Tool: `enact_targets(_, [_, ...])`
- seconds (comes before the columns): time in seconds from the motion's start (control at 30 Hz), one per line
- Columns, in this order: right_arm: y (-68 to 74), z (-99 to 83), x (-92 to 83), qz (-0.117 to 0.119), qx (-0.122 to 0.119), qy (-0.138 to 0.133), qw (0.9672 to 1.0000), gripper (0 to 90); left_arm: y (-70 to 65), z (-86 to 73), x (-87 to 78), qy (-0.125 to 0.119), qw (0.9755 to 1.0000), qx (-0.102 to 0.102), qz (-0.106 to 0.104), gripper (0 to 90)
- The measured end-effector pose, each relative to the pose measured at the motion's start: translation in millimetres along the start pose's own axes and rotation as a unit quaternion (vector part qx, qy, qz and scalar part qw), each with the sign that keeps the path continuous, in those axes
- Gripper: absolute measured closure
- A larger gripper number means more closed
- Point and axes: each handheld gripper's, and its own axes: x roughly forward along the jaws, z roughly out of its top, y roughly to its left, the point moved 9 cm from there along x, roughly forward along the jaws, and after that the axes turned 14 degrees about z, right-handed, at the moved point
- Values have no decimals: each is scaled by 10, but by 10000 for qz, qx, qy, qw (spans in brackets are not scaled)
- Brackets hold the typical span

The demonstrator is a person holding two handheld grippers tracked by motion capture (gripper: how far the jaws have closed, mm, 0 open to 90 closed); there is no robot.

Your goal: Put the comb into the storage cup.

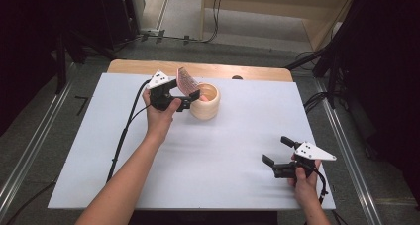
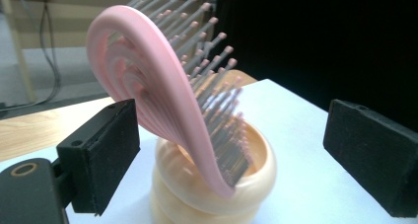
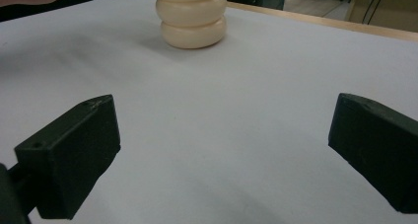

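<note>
A pink plastic hairbrush with pale pin bristles (image 2: 162, 86) is seen standing tilted in a cream, ribbed, round wooden holder (image 1: 205, 102) at the far side of the white counter (image 1: 223, 150), its lower end lodged inside the holder. The left gripper (image 1: 190, 97) is held just beside the holder with jaws released either side of the brush, and the right gripper (image 1: 276, 151) is held well apart from the holder, also released and empty. The step is judged to be either placing or taking the brush; a closing of the left jaws would be called for next if it is to be lifted.
</note>
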Motion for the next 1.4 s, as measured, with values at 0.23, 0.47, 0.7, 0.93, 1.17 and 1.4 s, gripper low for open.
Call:
enact_targets(0.23, [0,0,3,1,-8,1,10000,0,1,-42,-102,-23,9999,65,-111,8])
enact_targets(0.47, [2,0,10,1,-9,3,10000,0,-45,-86,-199,-31,9995,304,-121,0])
enact_targets(0.7, [2,-1,11,0,-8,7,10000,0,-55,-145,-283,-25,9990,409,-154,0])
enact_targets(0.93, [2,-1,12,-2,-2,5,10000,0,-57,-200,-371,-11,9987,482,-174,0])
enact_targets(1.17, [2,-1,12,-3,0,5,10000,0,-51,-257,-478,-44,9985,502,-213,0])
enact_targets(1.4, [4,-2,15,-12,-2,15,10000,0,-30,-301,-584,-55,9984,528,-199,0])
